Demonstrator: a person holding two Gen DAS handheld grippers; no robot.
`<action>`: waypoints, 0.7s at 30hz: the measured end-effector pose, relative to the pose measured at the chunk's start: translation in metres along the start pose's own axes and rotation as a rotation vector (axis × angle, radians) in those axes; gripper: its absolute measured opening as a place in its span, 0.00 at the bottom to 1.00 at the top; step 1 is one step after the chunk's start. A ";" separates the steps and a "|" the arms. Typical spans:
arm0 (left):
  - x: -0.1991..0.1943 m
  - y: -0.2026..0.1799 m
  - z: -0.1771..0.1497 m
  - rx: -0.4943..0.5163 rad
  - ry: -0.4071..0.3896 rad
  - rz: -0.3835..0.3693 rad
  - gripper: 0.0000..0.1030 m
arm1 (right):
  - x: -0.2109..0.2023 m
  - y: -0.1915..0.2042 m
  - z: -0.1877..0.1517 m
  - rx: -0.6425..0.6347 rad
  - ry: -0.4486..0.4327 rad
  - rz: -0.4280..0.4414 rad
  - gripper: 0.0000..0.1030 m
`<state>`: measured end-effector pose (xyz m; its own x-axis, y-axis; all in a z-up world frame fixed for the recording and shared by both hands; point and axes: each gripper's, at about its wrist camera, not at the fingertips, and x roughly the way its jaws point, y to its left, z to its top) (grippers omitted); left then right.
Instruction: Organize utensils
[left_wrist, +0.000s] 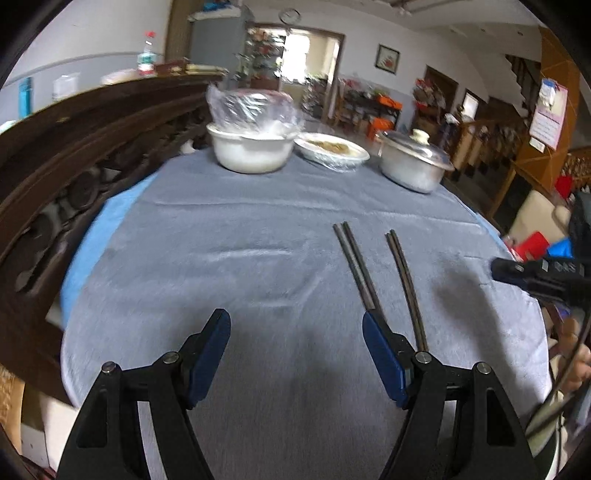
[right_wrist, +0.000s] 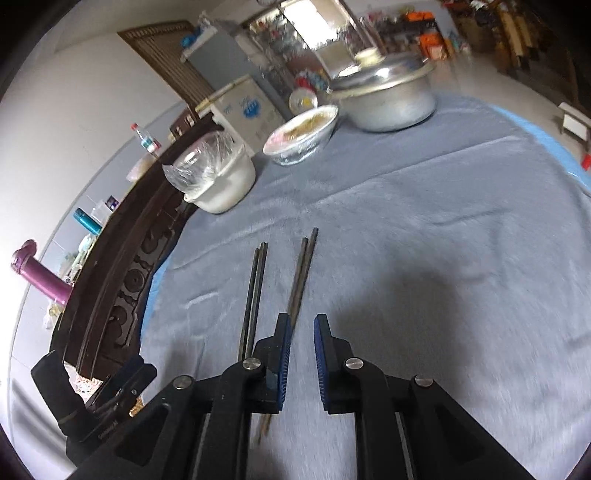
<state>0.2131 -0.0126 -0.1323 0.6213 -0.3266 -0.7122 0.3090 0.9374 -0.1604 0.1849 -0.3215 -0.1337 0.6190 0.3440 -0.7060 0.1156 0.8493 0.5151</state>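
Two pairs of chopsticks lie side by side, right of centre on the grey tablecloth, presumably already sorted, as the left gripper hovers wide apart, empty, and the right gripper hangs slightly parted, gripping nothing.

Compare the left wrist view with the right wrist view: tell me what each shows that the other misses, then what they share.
Only the left wrist view shows the round wall clock, a framed picture and a wall calendar. Only the right wrist view shows a white chest freezer and a purple object behind the carved wooden rail. Both show the two pairs of chopsticks on the grey tablecloth, the plastic-covered white bowl, the food bowl, the lidded metal pot, and both claws: the left claw wide open, the right claw narrowly open.
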 end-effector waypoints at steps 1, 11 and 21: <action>0.005 0.000 0.005 0.006 0.014 -0.012 0.72 | 0.011 0.000 0.010 0.010 0.021 0.002 0.14; 0.075 -0.010 0.060 0.082 0.180 -0.083 0.72 | 0.106 -0.008 0.085 0.120 0.168 -0.040 0.14; 0.126 -0.003 0.104 -0.003 0.357 -0.170 0.55 | 0.154 0.000 0.103 0.100 0.284 -0.208 0.14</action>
<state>0.3652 -0.0694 -0.1509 0.2719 -0.4150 -0.8682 0.3833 0.8743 -0.2979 0.3603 -0.3100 -0.1919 0.3359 0.2772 -0.9002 0.3006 0.8742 0.3813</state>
